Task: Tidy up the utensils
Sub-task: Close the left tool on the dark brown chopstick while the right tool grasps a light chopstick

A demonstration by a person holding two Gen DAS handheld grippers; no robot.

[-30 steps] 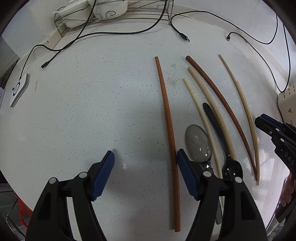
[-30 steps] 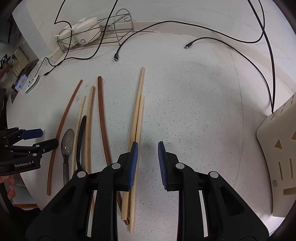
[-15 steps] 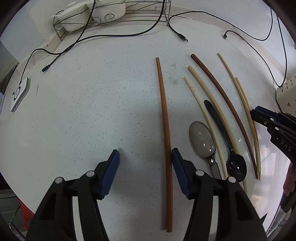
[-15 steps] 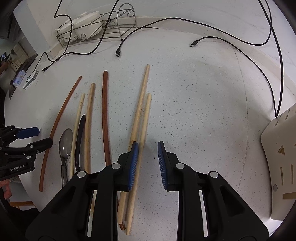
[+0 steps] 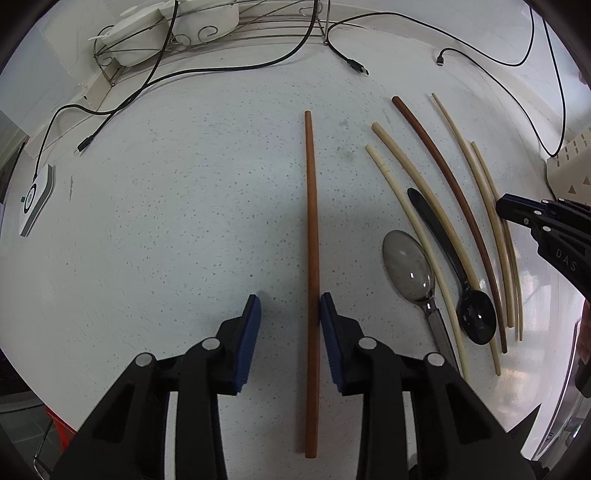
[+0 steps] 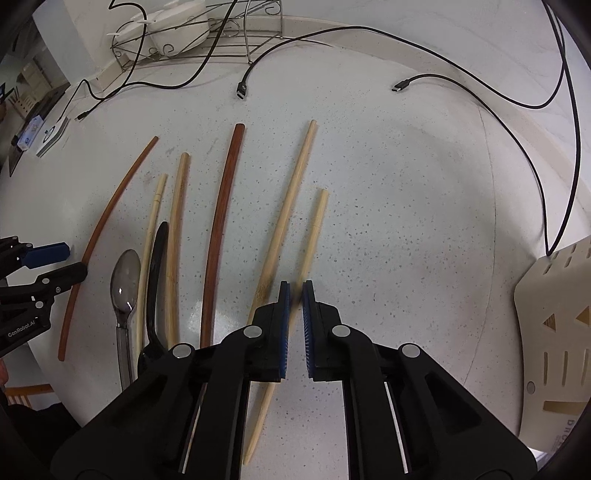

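You are working over a white speckled countertop (image 5: 184, 221) on which the utensils are lying in a loose row.

Left gripper (image 5: 290, 317): you are pointing it steeply down at the counter, and its jaws are closing. The reddish-brown chopstick (image 5: 312, 236) is lying between them, running straight away from you. The right-hand blue pad (image 5: 327, 325) is sitting against the stick; the left-hand pad is standing clear of it, so the stick is not yet pinched.

Right gripper (image 6: 294, 295): you are holding it pressed together on the short pale chopstick (image 6: 314, 236). The stick is entering the narrow gap between the blue pads, and its far end is pointing away from you. A longer pale chopstick (image 6: 288, 206) is lying just beside it on the left and is passing under the left finger.

Remaining utensils, as the left wrist view shows them, left to right:
- a thin cream chopstick (image 5: 406, 218);
- a clear grey spoon (image 5: 408, 266), bowl up, handle toward you;
- a thicker cream chopstick (image 5: 417, 184);
- a black spoon (image 5: 474, 319), its handle lying between the two cream sticks;
- a dark brown chopstick (image 5: 450, 181).

Surroundings: black cables (image 6: 480, 96) are trailing across the far side of the counter. A wire rack (image 5: 207, 33) holding white dishes is standing at the far edge. A beige perforated holder (image 6: 554, 314) is sitting at the right edge in the right wrist view.
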